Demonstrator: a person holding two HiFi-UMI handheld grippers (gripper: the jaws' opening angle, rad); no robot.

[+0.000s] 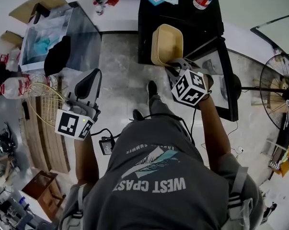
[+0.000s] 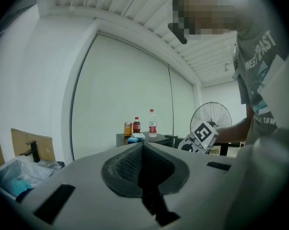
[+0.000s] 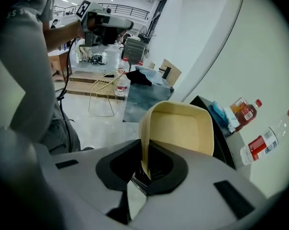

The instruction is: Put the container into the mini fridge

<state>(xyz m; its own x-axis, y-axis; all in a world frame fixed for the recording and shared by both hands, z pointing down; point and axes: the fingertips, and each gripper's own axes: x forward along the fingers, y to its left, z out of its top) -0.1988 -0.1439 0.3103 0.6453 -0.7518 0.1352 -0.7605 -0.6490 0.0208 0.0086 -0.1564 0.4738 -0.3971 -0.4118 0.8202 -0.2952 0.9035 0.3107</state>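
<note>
I read the right gripper (image 3: 145,169) as clamped on one rim wall of the beige container (image 3: 180,128). The wall stood edge-on between the jaws, its lower edge hidden inside them. The container's body projected ahead of the jaws, just short of the black mini fridge (image 1: 182,23), whose interior was out of sight. The left gripper (image 2: 142,150) jaws met, with nothing between them.
</note>
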